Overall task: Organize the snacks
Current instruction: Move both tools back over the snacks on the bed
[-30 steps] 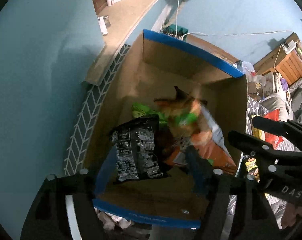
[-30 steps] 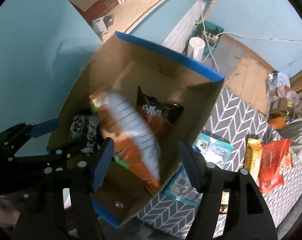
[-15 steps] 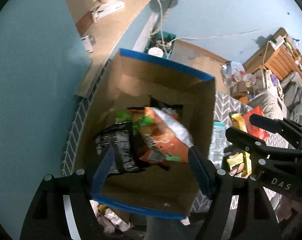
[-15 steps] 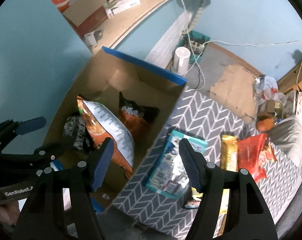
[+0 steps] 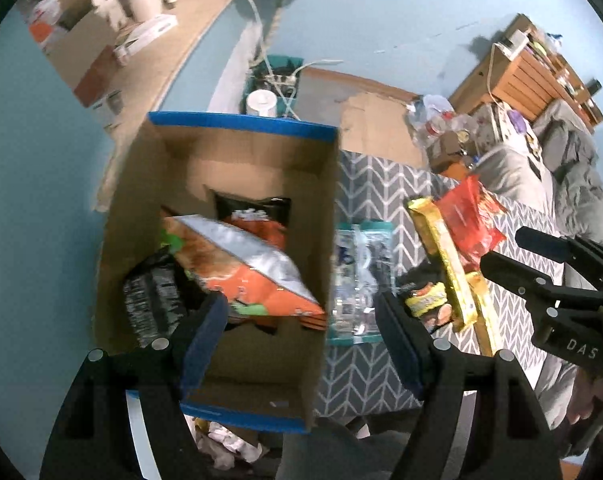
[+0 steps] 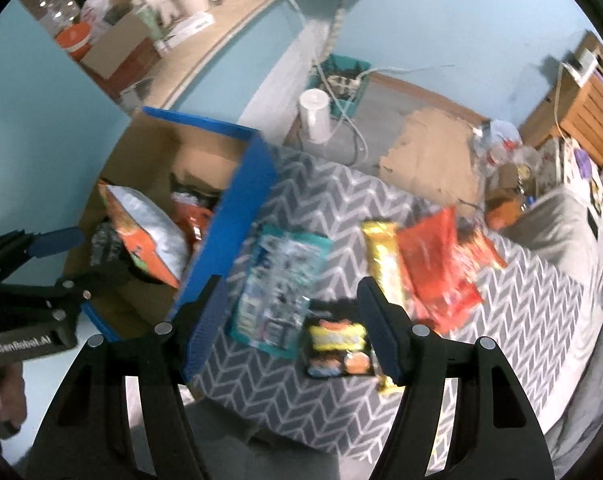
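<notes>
A blue-rimmed cardboard box (image 5: 237,124) holds an orange and silver chip bag (image 5: 245,264), a black bag (image 5: 151,302) and a black and orange bag (image 5: 257,218). On the grey chevron cloth (image 6: 333,188) lie a teal packet (image 6: 277,288), a small black and yellow packet (image 6: 337,346), a yellow bar (image 6: 383,264) and a red bag (image 6: 437,264). My left gripper (image 5: 301,338) is open and empty above the box's right wall. My right gripper (image 6: 291,320) is open and empty above the teal and small black packets.
A wooden counter (image 5: 149,64) with cartons and cups runs along the blue wall at the back left. A white cylinder and a teal bin of cables (image 6: 341,80) stand behind the table. Flat cardboard (image 6: 429,156), clutter and wooden shelves (image 5: 529,76) are at the right.
The orange and silver bag dropped into the box and settled. Both grippers drew back and swung right, so the snacks on the chevron cloth came into view.
</notes>
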A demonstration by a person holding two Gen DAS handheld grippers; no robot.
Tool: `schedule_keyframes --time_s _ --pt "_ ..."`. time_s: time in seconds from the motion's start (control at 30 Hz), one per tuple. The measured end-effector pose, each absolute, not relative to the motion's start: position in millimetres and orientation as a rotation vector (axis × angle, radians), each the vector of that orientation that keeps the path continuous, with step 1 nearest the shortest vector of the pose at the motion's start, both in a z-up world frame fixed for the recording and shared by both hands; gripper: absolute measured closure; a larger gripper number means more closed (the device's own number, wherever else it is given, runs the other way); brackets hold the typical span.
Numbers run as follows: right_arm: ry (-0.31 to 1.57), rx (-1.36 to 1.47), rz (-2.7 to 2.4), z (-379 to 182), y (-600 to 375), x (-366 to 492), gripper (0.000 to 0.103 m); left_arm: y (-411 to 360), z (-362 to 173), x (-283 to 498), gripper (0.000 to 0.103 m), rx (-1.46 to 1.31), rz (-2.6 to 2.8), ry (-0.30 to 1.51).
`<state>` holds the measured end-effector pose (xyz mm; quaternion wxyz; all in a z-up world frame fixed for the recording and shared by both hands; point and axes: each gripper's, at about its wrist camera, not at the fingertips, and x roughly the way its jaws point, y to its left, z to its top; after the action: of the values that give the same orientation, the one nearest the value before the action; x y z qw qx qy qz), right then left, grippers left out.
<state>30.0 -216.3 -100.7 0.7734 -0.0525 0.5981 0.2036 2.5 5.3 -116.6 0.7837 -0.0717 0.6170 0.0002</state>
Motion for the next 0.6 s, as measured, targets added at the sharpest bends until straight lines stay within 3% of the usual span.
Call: schedule_keyframes --time_s 0.6 --pt "1.378 -0.049 0.275 -159.4 -345.3 12.0 0.035 -87.0 -163.0 7.8 0.026 -0.088 -0.117 1.419"
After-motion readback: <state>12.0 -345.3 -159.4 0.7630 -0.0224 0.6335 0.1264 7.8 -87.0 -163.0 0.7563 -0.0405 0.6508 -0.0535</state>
